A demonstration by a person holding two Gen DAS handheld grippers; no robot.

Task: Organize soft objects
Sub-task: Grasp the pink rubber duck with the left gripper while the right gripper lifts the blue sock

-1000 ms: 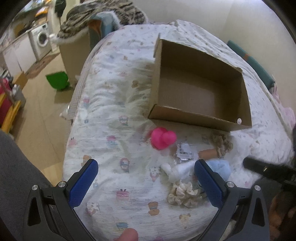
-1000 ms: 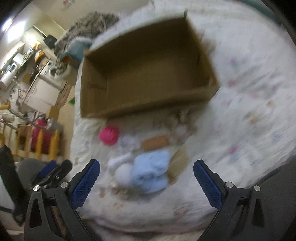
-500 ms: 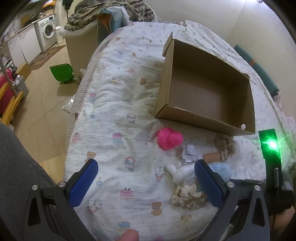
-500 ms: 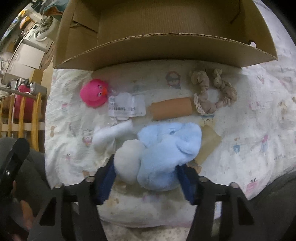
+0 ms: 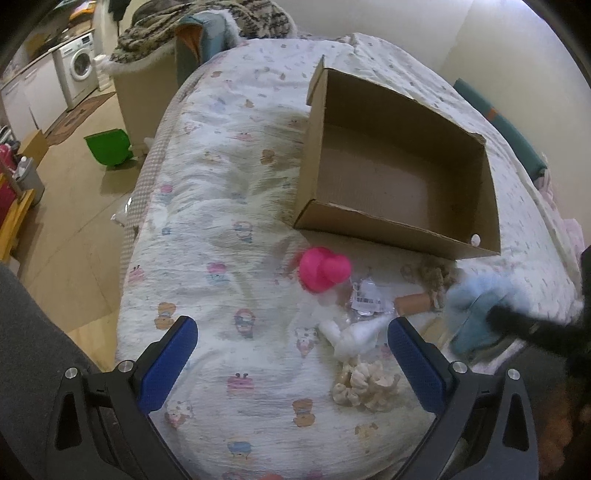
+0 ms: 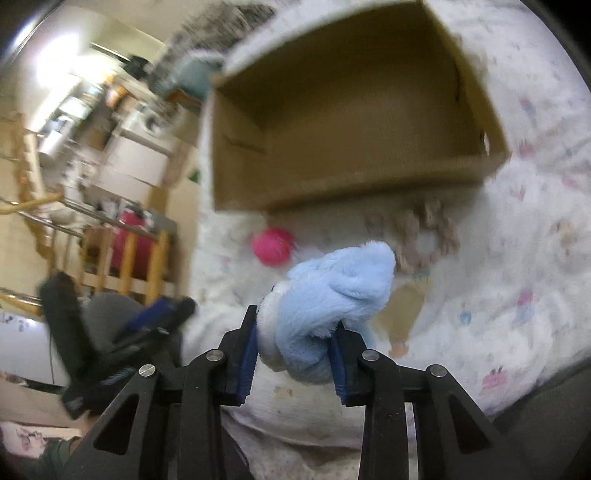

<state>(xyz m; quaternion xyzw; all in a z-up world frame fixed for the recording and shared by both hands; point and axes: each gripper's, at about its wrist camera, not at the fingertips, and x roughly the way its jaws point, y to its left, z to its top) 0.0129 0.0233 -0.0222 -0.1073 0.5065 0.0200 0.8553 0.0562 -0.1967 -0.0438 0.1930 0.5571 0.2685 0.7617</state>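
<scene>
An open cardboard box (image 5: pixel 388 229) lies empty on the patterned bed sheet. In front of it sit a pink duck toy (image 5: pixel 323 269), a braided rope ring (image 5: pixel 432 280), a white soft piece (image 5: pixel 354 334) and a cream scrunchie (image 5: pixel 365 382). My right gripper (image 6: pixel 295 334) has its jaws closing, with both blue pads pressing into the light blue plush toy (image 6: pixel 340 284), which is held up in front of the box (image 6: pixel 351 184). My left gripper (image 5: pixel 291 326) hovers open over the sheet near the bed's front edge, nothing between its fingers.
The bed drops off at the left to a wooden floor with a green bin (image 5: pixel 109 146) and a washing machine (image 5: pixel 79 68). A blanket-covered chair (image 5: pixel 207 22) stands beyond the bed. A person's grey-clad leg (image 5: pixel 29 332) fills the lower left.
The right gripper went from wide open above the pile to closed around the blue plush, then pulled it away from the other toys. The left gripper stayed where it was.
</scene>
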